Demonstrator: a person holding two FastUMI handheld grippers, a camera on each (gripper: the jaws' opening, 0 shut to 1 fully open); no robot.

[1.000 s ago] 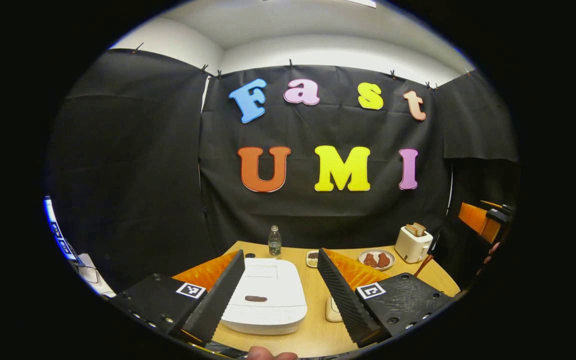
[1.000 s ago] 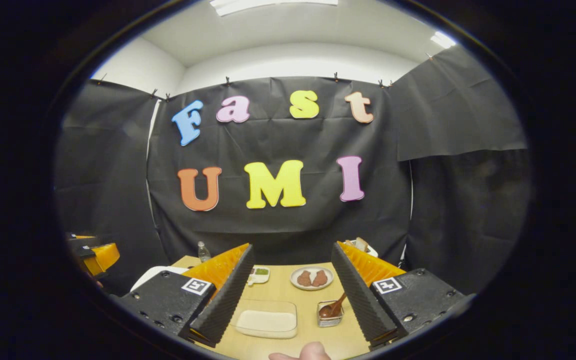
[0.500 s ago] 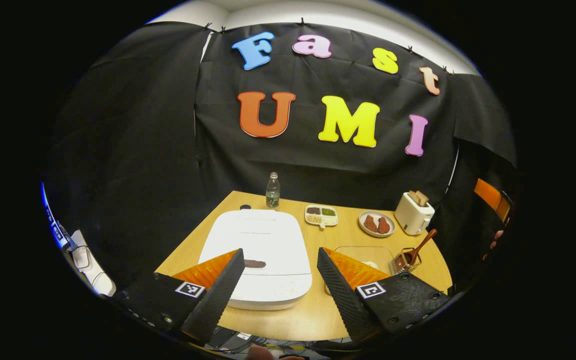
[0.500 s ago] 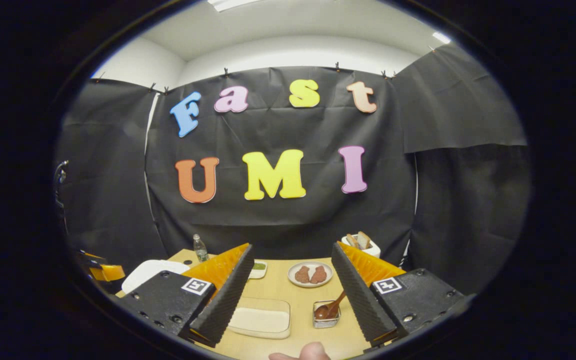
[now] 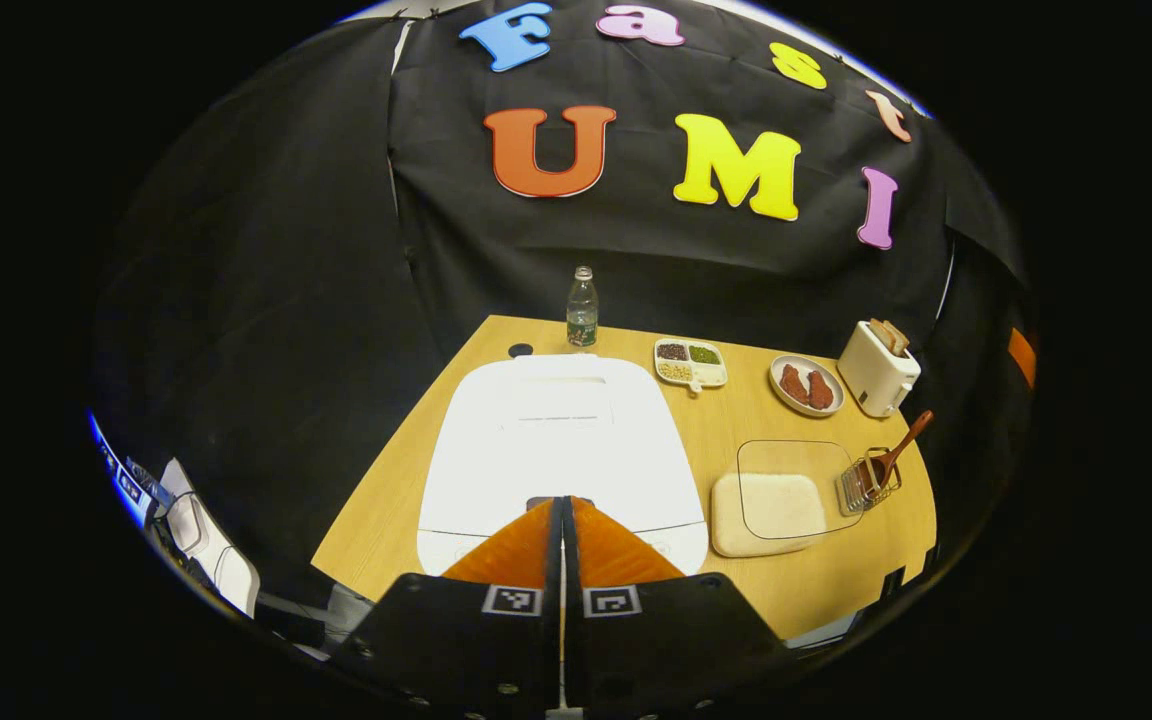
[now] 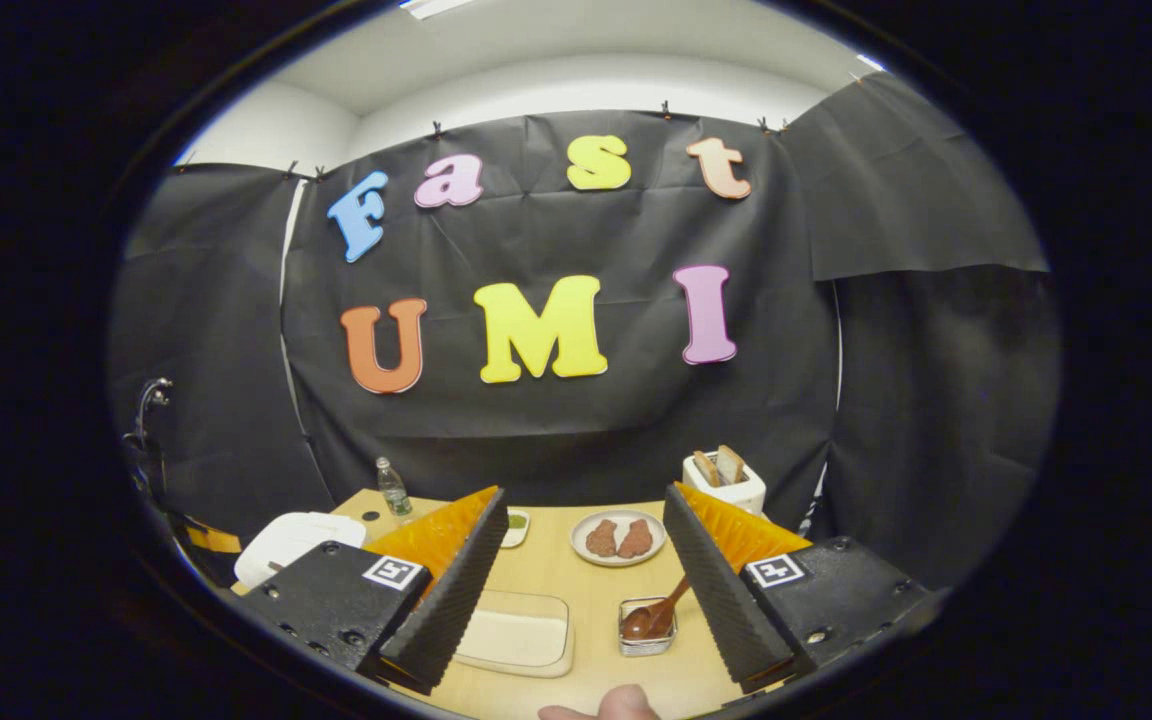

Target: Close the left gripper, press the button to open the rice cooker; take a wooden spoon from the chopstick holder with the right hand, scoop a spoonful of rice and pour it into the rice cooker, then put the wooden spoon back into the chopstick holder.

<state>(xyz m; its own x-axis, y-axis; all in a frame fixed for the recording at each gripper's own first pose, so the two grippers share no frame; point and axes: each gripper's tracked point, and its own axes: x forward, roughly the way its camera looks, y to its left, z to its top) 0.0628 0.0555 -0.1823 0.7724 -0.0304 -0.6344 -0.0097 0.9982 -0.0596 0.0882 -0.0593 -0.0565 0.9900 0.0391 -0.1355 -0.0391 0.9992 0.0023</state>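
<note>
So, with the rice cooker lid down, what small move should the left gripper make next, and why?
Probably lower the left gripper onto the dark button at the front of the rice cooker. Its fingers are already together, their tips at the button, and the lid is down. The right gripper is open; the wooden spoon sits in its holder.

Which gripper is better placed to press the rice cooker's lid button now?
Left. The left gripper is shut, its tips at the dark button on the closed white rice cooker. The right gripper is open, facing the brown wooden spoon.
</note>
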